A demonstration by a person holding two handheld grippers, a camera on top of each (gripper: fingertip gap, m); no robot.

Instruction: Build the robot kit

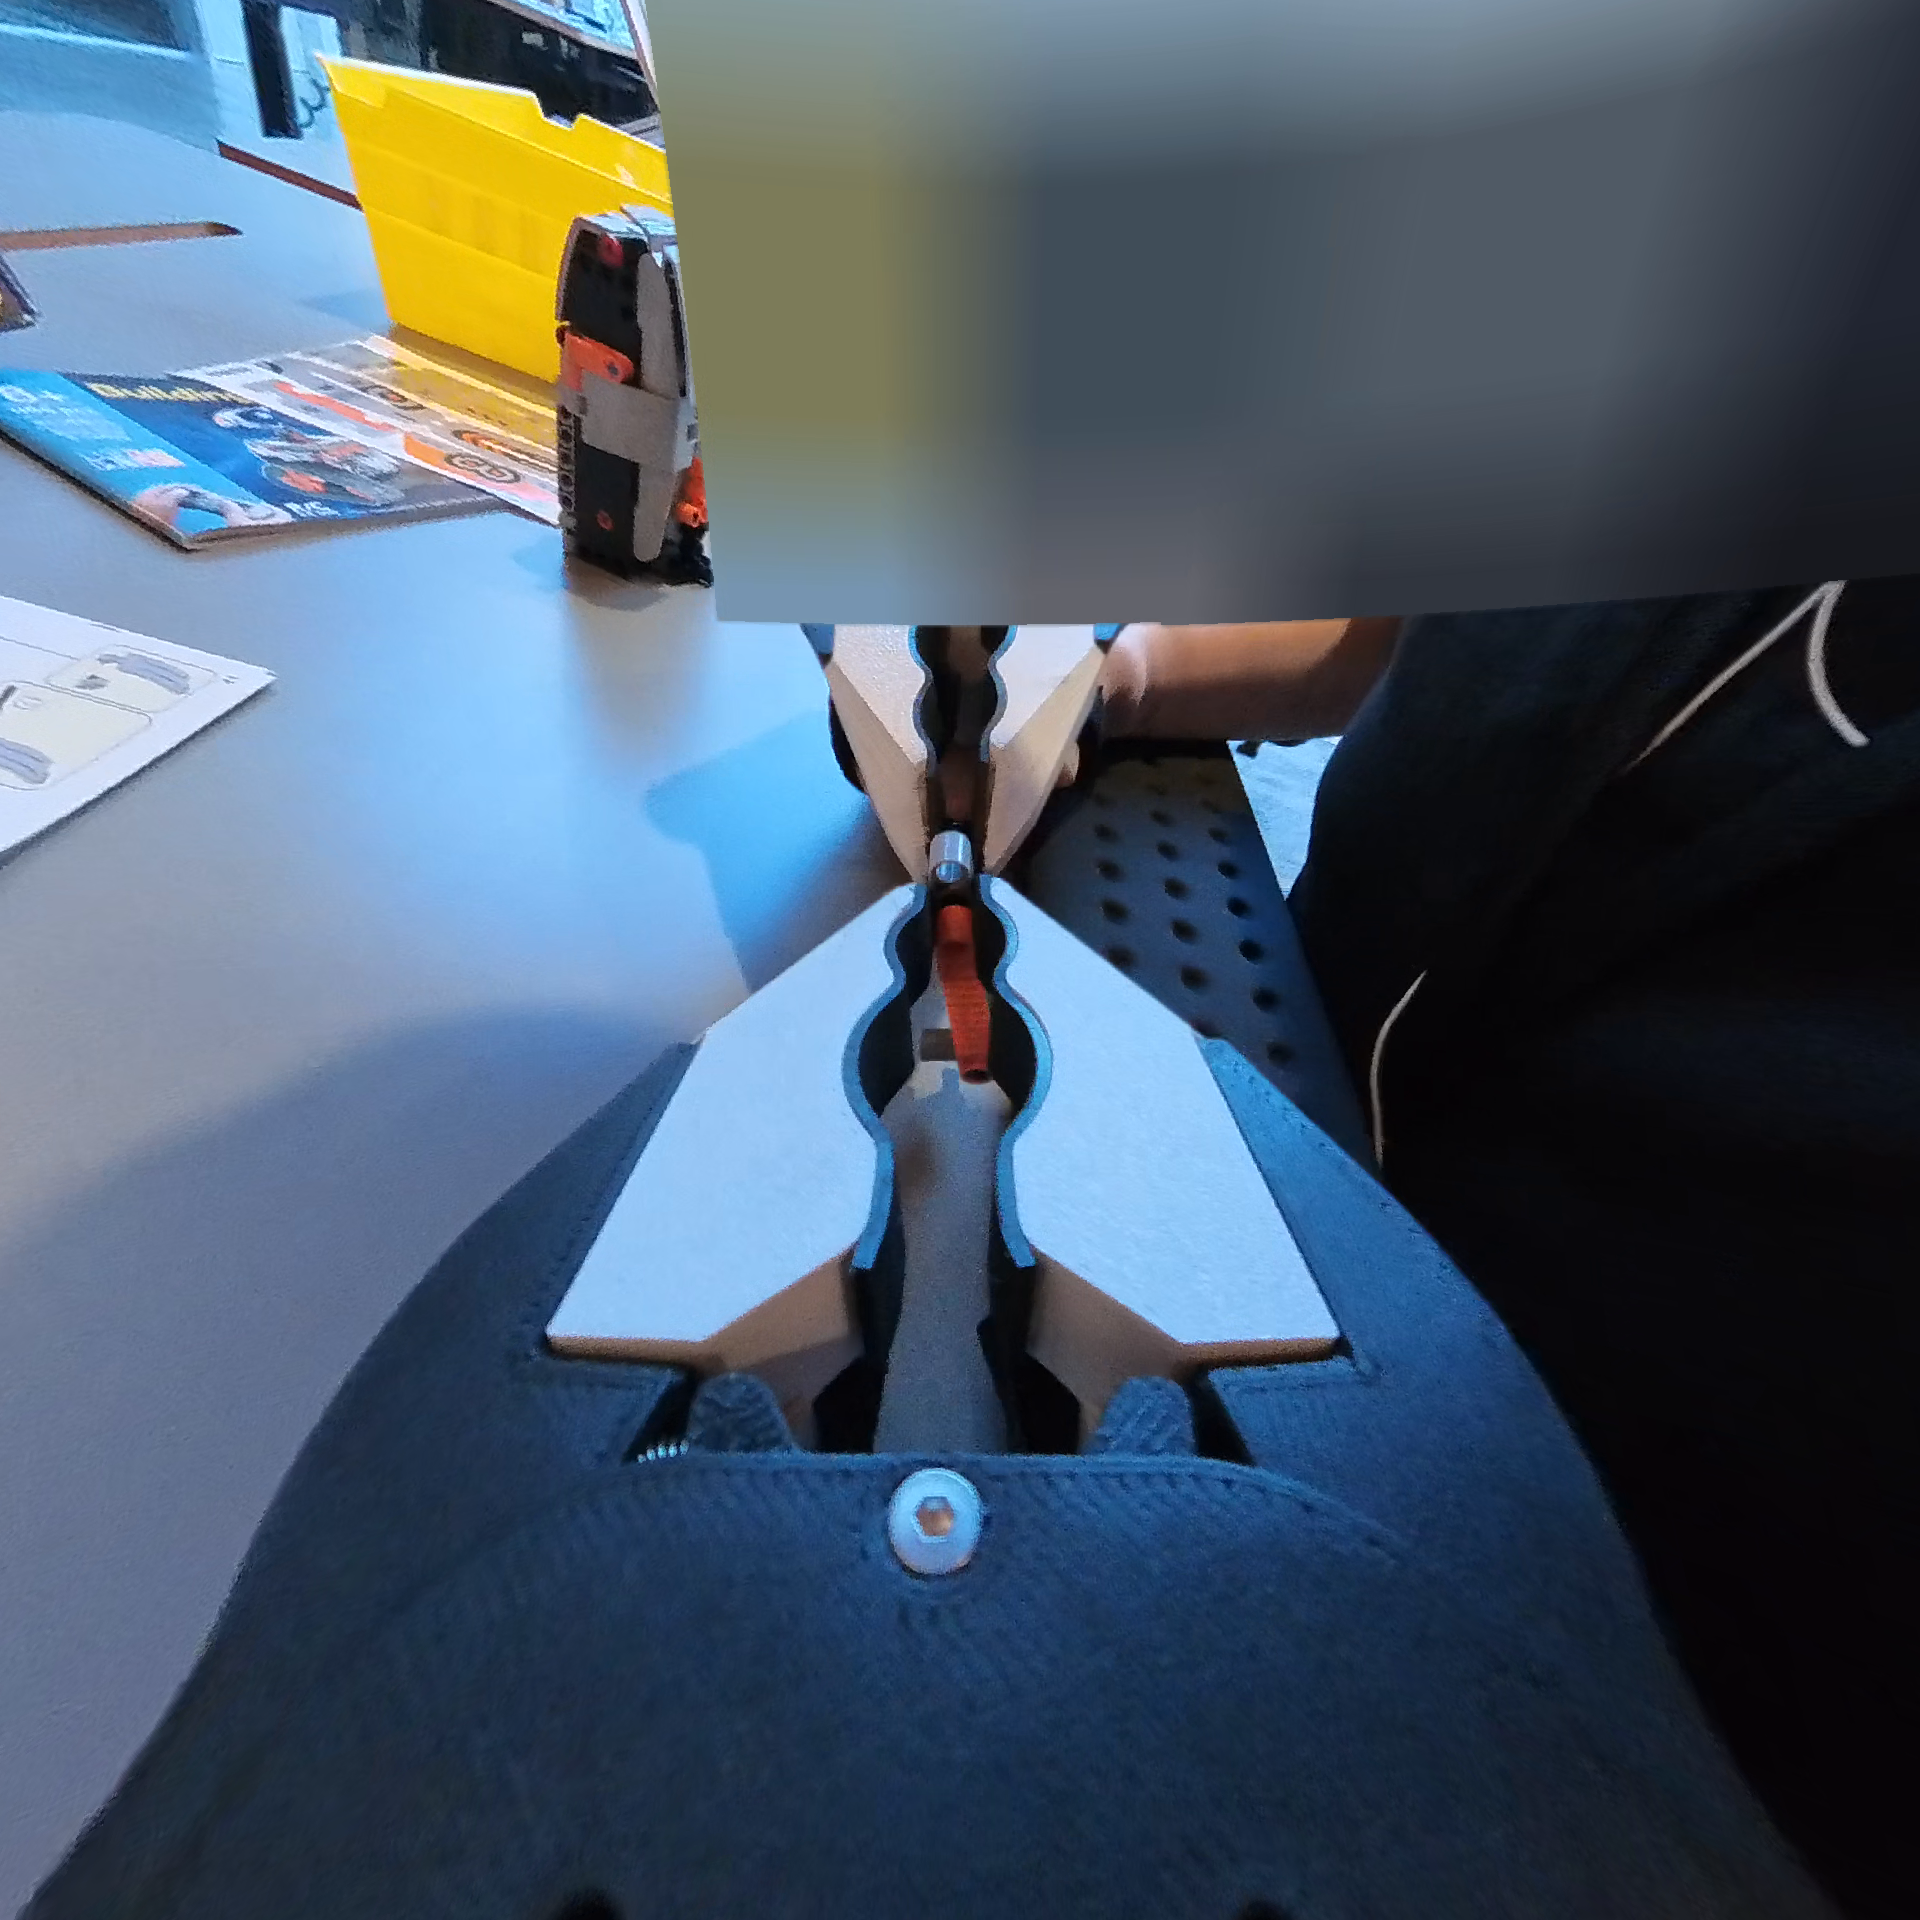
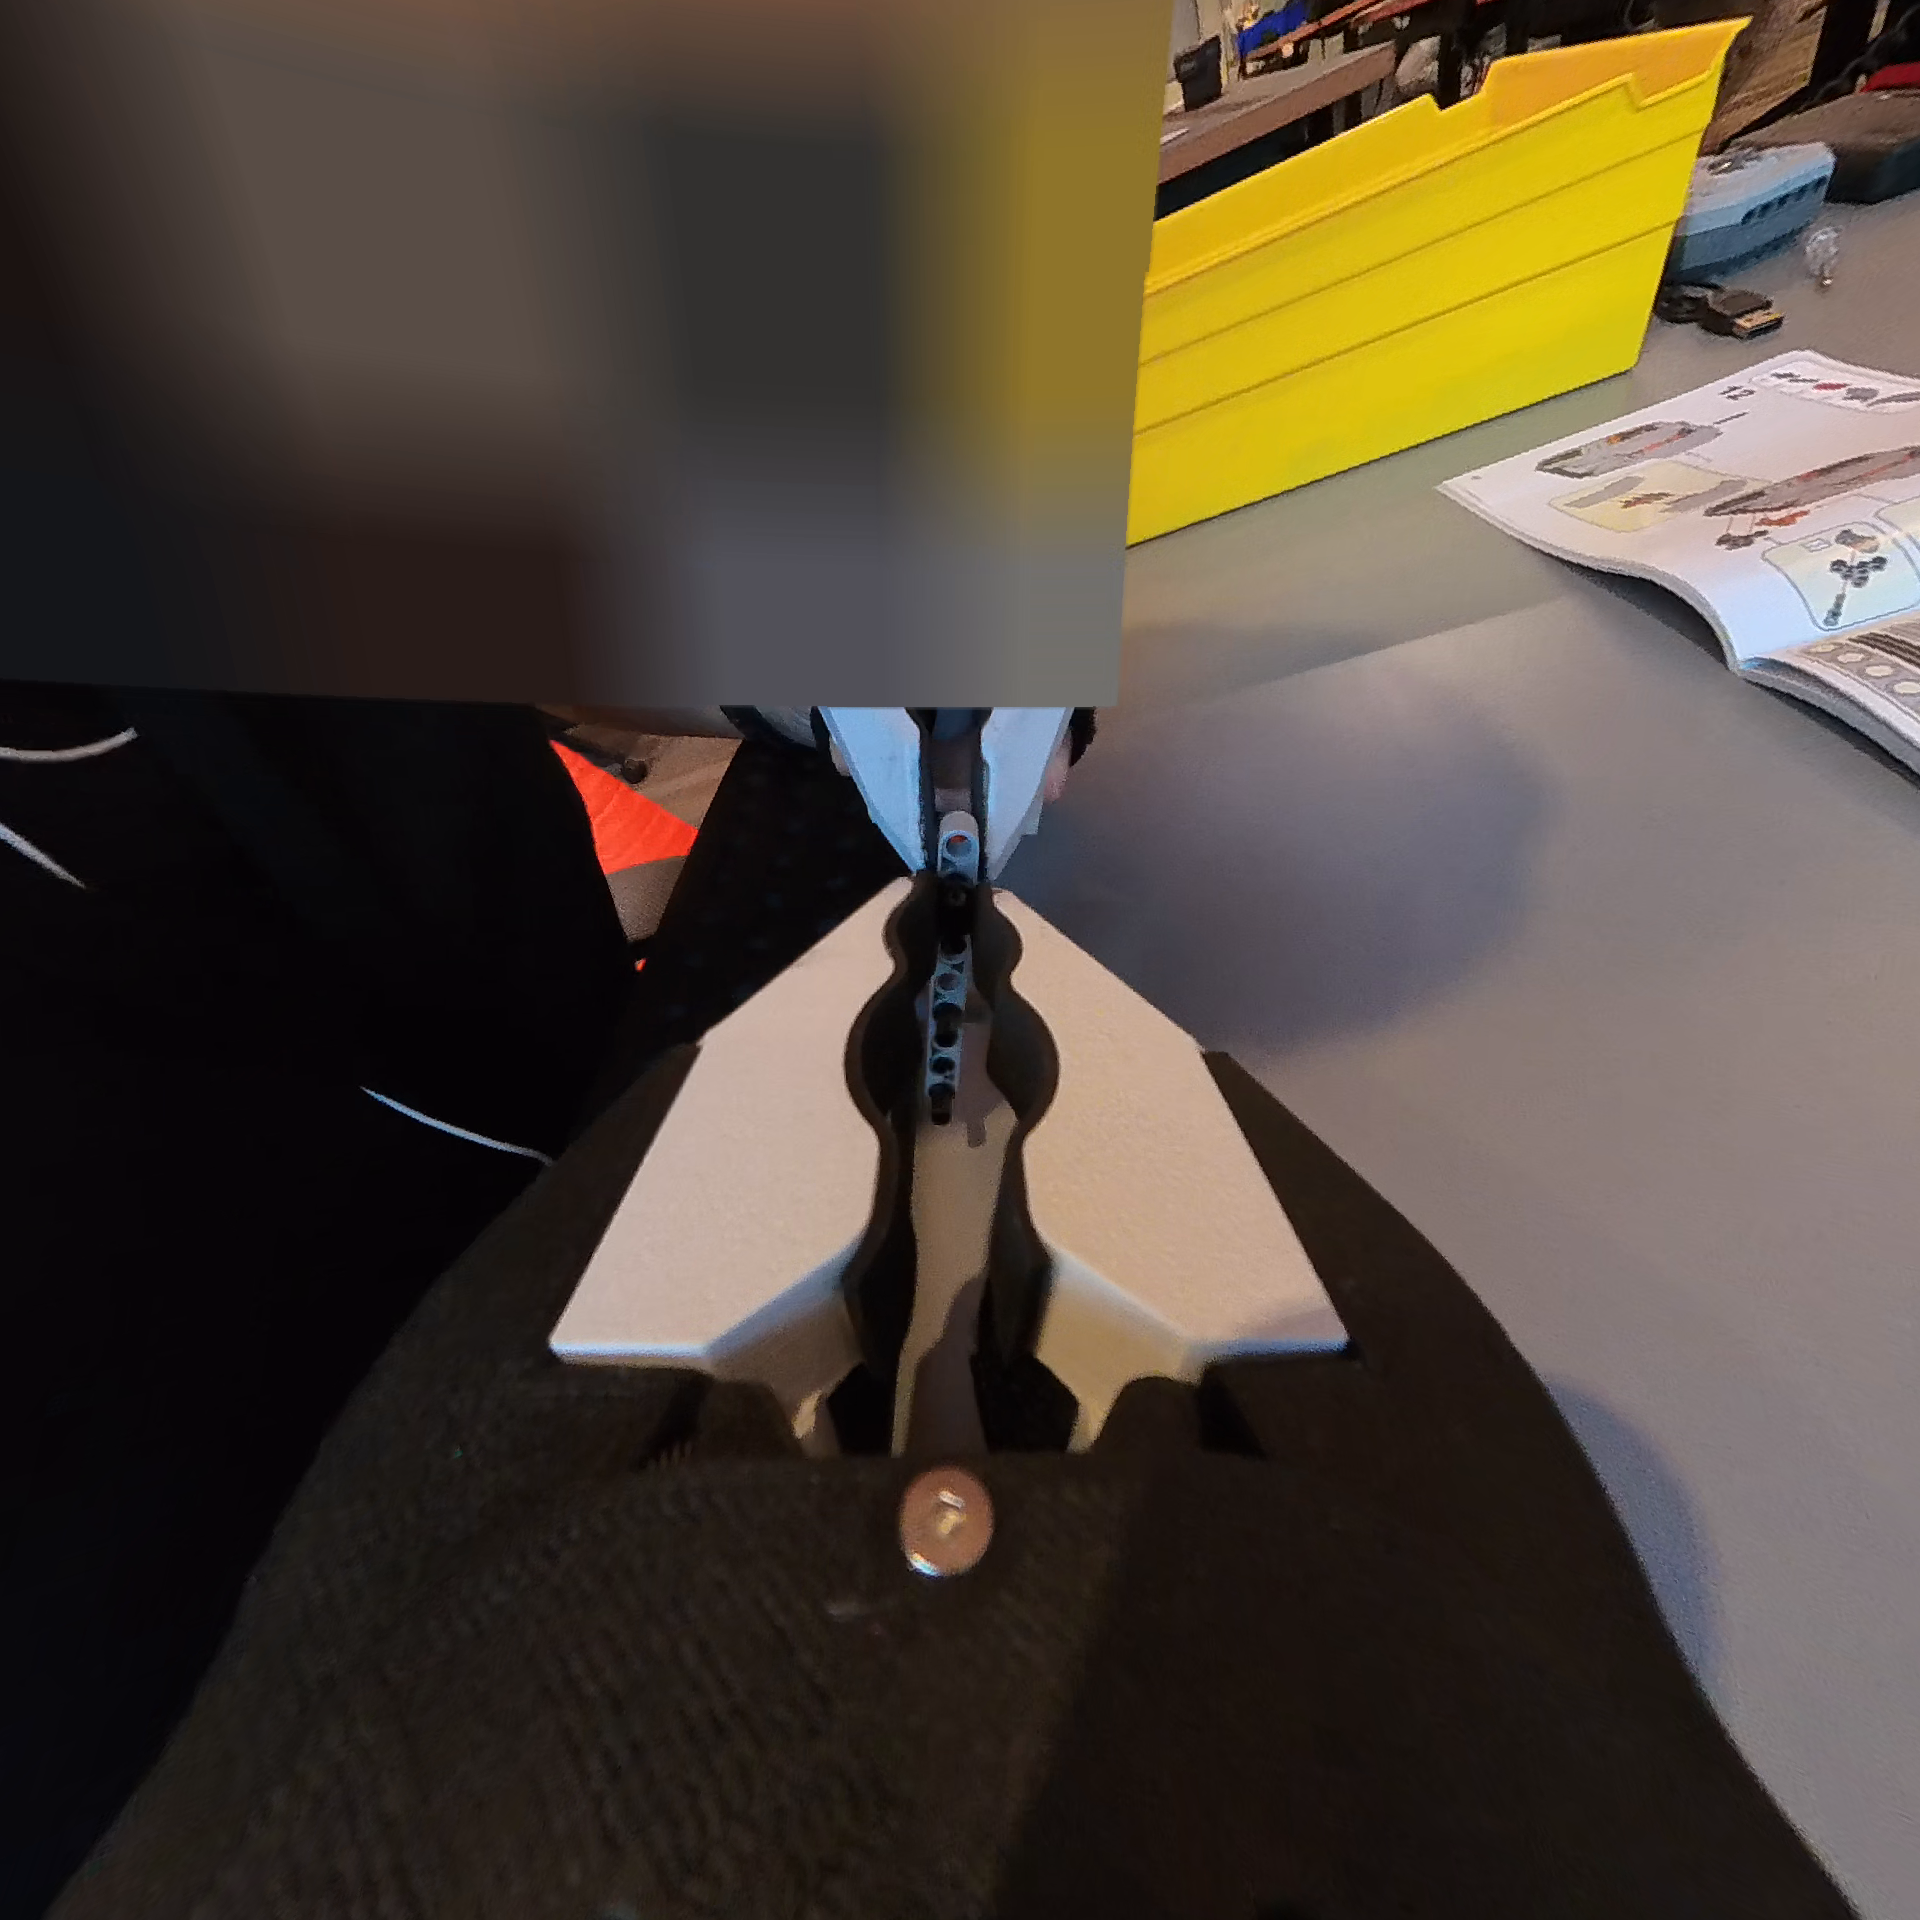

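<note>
Over the grey bench [image 1: 312, 987], near its yellow plastic bin [image 2: 1403, 301], the left gripper [image 1: 951, 894] is clamped on an orange toy pin [image 1: 961, 997]; the right gripper [image 2: 951, 883] is clamped on a grey holed beam [image 2: 948, 1023], tips meeting.

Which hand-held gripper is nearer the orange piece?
Left. The left hand-held gripper clamps the orange piece; the right hand-held gripper, holding a grey beam, faces it tip to tip.

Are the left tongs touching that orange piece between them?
Touching. The left wrist view shows the left tongs shut on the orange piece, both fingers pressing against it.

Right tongs [image 2: 951, 894] tight on grey holed beam [image 2: 948, 1023]
</note>
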